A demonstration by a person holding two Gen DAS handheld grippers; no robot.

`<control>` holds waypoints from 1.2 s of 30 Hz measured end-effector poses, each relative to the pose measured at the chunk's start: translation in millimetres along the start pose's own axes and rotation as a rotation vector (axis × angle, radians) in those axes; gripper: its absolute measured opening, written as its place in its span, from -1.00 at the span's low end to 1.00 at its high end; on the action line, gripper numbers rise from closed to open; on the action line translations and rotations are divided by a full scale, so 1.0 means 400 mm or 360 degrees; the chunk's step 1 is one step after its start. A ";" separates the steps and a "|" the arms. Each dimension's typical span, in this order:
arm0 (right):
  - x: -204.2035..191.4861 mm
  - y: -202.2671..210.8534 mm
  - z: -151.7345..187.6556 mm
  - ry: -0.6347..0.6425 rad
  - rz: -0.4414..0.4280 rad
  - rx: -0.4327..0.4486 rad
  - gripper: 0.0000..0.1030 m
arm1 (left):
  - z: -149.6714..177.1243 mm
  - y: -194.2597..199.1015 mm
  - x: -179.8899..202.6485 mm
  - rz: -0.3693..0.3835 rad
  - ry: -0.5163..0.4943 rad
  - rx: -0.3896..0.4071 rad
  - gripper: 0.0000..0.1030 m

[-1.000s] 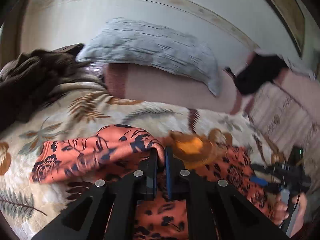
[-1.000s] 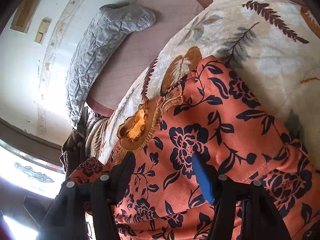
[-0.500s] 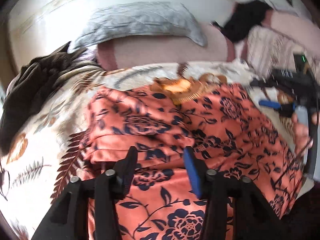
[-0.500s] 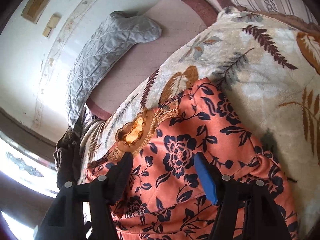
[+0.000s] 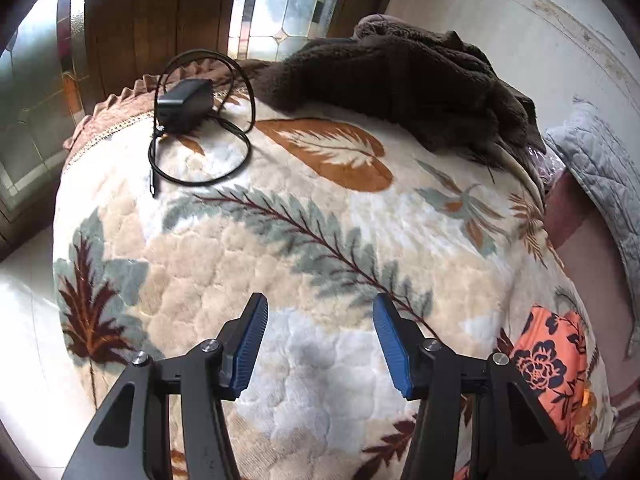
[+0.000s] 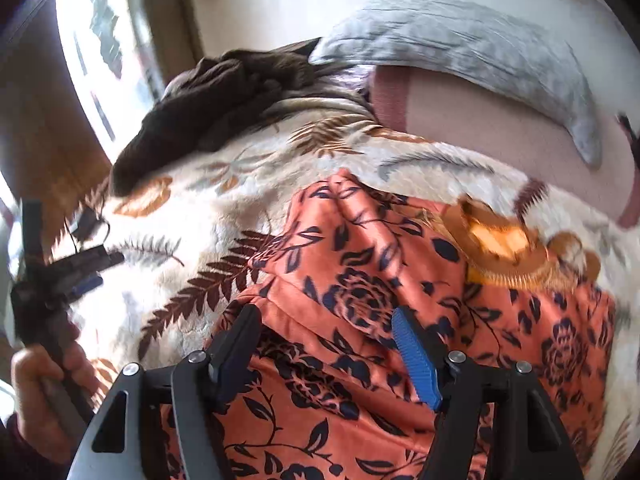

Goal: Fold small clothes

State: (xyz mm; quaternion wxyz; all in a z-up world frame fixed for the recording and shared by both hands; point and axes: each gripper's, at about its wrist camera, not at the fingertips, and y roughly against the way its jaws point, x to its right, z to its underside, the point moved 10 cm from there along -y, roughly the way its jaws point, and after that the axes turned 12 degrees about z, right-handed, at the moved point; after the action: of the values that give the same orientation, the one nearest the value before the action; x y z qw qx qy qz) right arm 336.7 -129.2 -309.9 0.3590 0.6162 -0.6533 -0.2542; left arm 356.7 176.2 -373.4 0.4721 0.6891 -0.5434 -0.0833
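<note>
An orange garment with dark blue flowers (image 6: 380, 320) lies on the leaf-patterned blanket (image 6: 192, 280), its left side folded over and a gold embroidered neckline (image 6: 504, 248) at the far end. My right gripper (image 6: 328, 348) is open just above the garment's folded edge. My left gripper (image 5: 318, 344) is open and empty over bare blanket (image 5: 320, 232), away from the garment, whose edge shows at the right of the left wrist view (image 5: 552, 360). The left gripper also shows in the right wrist view (image 6: 60, 276), held in a hand at the far left.
A black charger with a coiled cable (image 5: 188, 100) lies near the blanket's far left edge. A brown fleece (image 5: 400, 76) is heaped at the back. A grey quilted pillow (image 6: 460, 52) leans on the wall. The blanket's left edge drops to the floor.
My left gripper opened, let go of the garment's sleeve side after folding it over, and swung away left over bare blanket. The right gripper stayed open and shifted over the garment.
</note>
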 end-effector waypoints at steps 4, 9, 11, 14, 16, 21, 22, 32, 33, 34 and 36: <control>-0.090 -0.050 -0.046 0.0271 0.0104 -0.0019 0.45 | -0.056 0.021 -0.006 -0.0084 -0.0059 0.0118 0.11; -0.166 -0.147 -0.069 0.0541 0.0195 -0.0146 0.46 | -0.068 -0.008 -0.004 -0.0103 -0.0036 0.0082 0.16; -0.191 -0.198 -0.057 0.0657 0.0242 -0.0223 0.46 | -0.063 -0.029 0.002 -0.0098 -0.0030 0.0046 0.16; -0.209 -0.267 -0.047 0.0845 0.0404 -0.0262 0.46 | -0.061 -0.048 0.006 -0.0076 -0.0023 0.0016 0.16; -0.196 -0.313 -0.047 0.0965 0.0577 -0.0282 0.40 | -0.061 -0.052 0.009 -0.0066 -0.0018 0.0006 0.16; -0.151 -0.344 -0.084 0.0931 0.0674 -0.0268 -0.62 | -0.063 -0.055 0.027 -0.0044 -0.0033 0.0006 0.16; -0.149 -0.326 -0.101 0.0887 0.0651 -0.0225 -0.73 | -0.062 -0.054 0.033 -0.0047 -0.0049 0.0011 0.16; 0.239 -0.005 -0.181 -0.0137 0.0389 0.0096 -0.78 | -0.043 -0.014 0.180 0.0049 -0.0366 0.0139 0.16; 0.303 0.020 -0.163 -0.0250 0.0378 0.0106 -0.78 | -0.039 -0.011 0.201 0.0073 -0.0408 0.0148 0.16; 0.368 0.040 -0.137 -0.0363 0.0364 0.0109 -0.78 | -0.032 -0.009 0.225 0.0102 -0.0449 0.0154 0.16; 0.496 0.061 -0.066 -0.0576 0.0345 0.0093 -0.78 | -0.012 -0.005 0.271 0.0150 -0.0525 0.0161 0.16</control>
State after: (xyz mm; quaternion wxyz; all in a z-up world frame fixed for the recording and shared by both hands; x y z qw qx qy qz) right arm 345.3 -319.5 -243.9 0.2431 0.4968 -0.7766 -0.3017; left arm 403.9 89.3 -329.1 0.3446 0.6628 -0.6487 -0.1454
